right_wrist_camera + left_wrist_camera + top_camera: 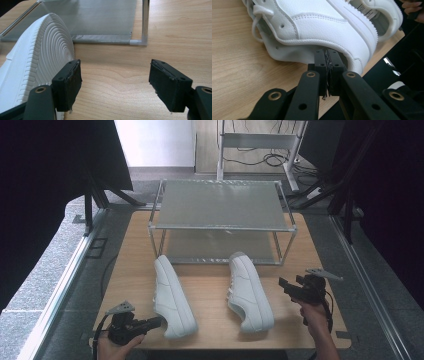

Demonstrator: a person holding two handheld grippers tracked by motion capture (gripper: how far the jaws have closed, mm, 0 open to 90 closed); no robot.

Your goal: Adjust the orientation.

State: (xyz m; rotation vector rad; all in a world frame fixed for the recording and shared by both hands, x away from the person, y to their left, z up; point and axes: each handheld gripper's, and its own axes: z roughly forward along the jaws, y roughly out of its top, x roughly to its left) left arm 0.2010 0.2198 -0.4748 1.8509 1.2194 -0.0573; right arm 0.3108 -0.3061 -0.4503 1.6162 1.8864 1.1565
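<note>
Clamping left shoe heel, left gripper | right gripper jaws spread

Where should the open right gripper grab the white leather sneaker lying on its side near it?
Probably at the heel collar. The white leather sneaker lies on its side, ribbed sole toward the right gripper, too broad across for a sure pinch. Come in from the near end, where the thin collar rim fits between the open jaws.
</note>
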